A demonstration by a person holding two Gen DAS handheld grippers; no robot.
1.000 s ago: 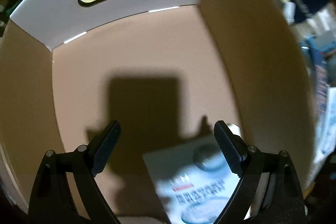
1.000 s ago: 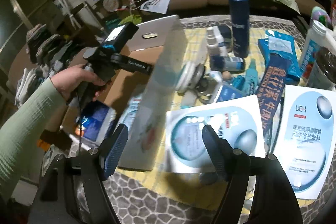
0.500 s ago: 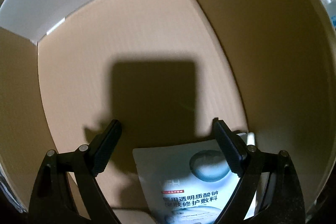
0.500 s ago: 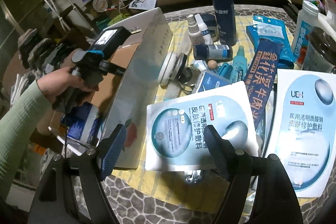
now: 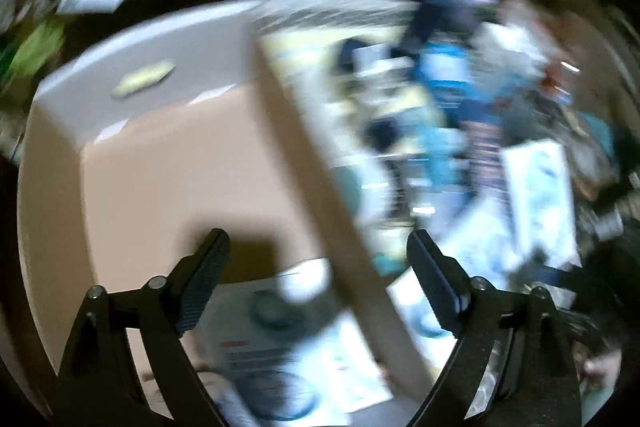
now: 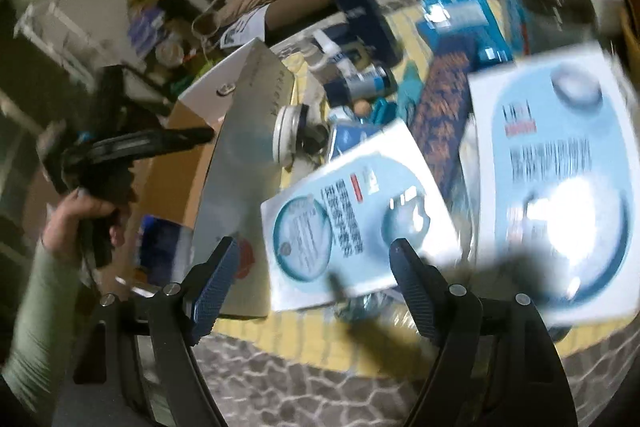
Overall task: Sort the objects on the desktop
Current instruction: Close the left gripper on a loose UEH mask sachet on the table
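Note:
A cardboard box (image 5: pixel 168 163) with a white end flap fills the left of the blurred left wrist view. A pale blue face-mask sachet (image 5: pixel 288 339) lies flat on its floor. My left gripper (image 5: pixel 316 239) hangs open above the box's right wall and holds nothing. In the right wrist view my right gripper (image 6: pixel 314 247) is open, low over another mask sachet (image 6: pixel 360 211) on the table, not touching it. A larger sachet (image 6: pixel 560 187) lies to its right. The silver box wall (image 6: pixel 248 147) stands at left, with the left gripper (image 6: pixel 204 137) over it, held by a hand (image 6: pixel 76 215).
Behind the sachets the table is crowded: a tall dark blue box (image 6: pixel 360 11), a round white jar (image 6: pixel 288 135), a dark patterned packet (image 6: pixel 444 99), a blue packet (image 6: pixel 460 23) and small bottles. A grey patterned cloth (image 6: pixel 320 379) covers the near edge. A sofa stands beyond.
My left gripper has risen out of the box and swung right, so the table clutter now shows; the sachet stays on the box floor. The right gripper rolled and came closer to the table sachet.

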